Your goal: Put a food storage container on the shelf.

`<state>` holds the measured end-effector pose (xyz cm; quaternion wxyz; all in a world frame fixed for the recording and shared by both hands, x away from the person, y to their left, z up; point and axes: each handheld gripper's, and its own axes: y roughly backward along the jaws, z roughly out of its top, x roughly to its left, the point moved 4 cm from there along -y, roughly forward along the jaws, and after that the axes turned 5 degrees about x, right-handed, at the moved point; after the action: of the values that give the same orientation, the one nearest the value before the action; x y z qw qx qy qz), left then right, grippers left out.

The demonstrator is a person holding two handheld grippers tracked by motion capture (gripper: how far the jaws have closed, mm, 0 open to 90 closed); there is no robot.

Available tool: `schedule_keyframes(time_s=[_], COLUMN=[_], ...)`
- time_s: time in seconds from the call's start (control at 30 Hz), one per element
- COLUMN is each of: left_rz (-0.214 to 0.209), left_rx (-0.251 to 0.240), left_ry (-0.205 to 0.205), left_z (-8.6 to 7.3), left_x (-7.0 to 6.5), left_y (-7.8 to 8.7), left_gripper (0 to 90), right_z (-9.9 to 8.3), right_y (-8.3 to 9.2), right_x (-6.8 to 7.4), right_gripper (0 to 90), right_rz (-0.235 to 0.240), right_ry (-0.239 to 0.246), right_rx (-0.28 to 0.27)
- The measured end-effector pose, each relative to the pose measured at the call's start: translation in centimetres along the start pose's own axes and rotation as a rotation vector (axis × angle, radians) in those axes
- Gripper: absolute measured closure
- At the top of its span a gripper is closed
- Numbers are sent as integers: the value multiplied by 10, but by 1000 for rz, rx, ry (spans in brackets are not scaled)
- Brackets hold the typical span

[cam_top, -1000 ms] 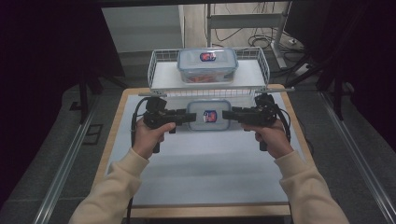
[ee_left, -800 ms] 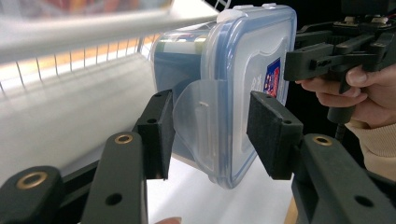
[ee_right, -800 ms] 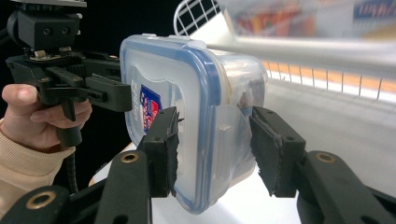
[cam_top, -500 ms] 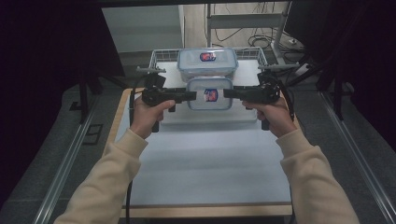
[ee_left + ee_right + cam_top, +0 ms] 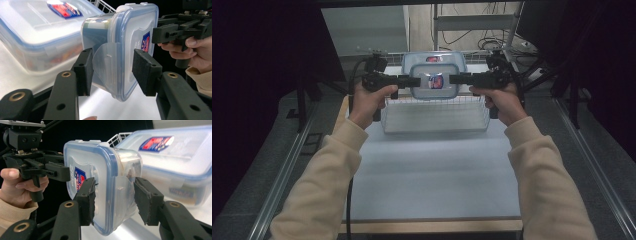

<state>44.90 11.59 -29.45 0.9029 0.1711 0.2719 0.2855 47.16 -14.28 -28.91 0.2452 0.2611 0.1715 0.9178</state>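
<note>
Here, nearest me, my sleeves run up from six o'clock over the pale worktop (image 5: pixel 432 175), which lies bare in front of me. Further on, at about twelve o'clock, I hold the small container (image 5: pixel 435 82) in the air between both tongs. The left tongs (image 5: pixel 409 81) grip it at its nine o'clock end, their pads pressed on lid and base across a clear side latch (image 5: pixel 106 65). The right tongs (image 5: pixel 458 79) clamp the three o'clock end the same way, one pad on the blue-rimmed lid (image 5: pixel 85 180), the other on the base. The container is tipped up on edge, so its label faces me in the high view. Just beneath and beyond it sits the wire basket (image 5: pixel 434 117), its near wall below the container. Farther off, behind the held one, the large container (image 5: pixel 457 59) rests flat in the basket, with a red and blue sticker on its lid.
</note>
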Motion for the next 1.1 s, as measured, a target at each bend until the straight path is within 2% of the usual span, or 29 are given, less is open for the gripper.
schedule_keyframes(time_s=[0.27, 0.53, 0.67, 0.77, 0.9, 1.03, 1.1], left_rz=[-2, -8, -10, -13, -11, -22, -15], left_rx=[6, 2, -1, 16, 23, 2, 1], left_ry=[-11, 26, 51, 69, 92, 129, 143], left_z=[36, 56, 64, 66, 67, 69, 70], left_x=[13, 37, 50, 56, 62, 66, 67], left_y=[-1, -9, -16, -21, -27, -29, -32], left_gripper=[525, 525, 522, 520, 515, 515, 507], right_z=[35, 58, 67, 72, 74, 75, 75], right_y=[-2, -15, -23, -28, -33, -35, -38], right_x=[-11, -29, -39, -47, -57, -63, -64], right_gripper=[526, 523, 520, 519, 515, 510, 490], right_rz=[-2, -2, -13, -13, -13, 0, -13], right_ry=[-7, -35, -53, -72, -104, -147, -153], right_rx=[-15, -13, -3, 6, 19, -6, -6])
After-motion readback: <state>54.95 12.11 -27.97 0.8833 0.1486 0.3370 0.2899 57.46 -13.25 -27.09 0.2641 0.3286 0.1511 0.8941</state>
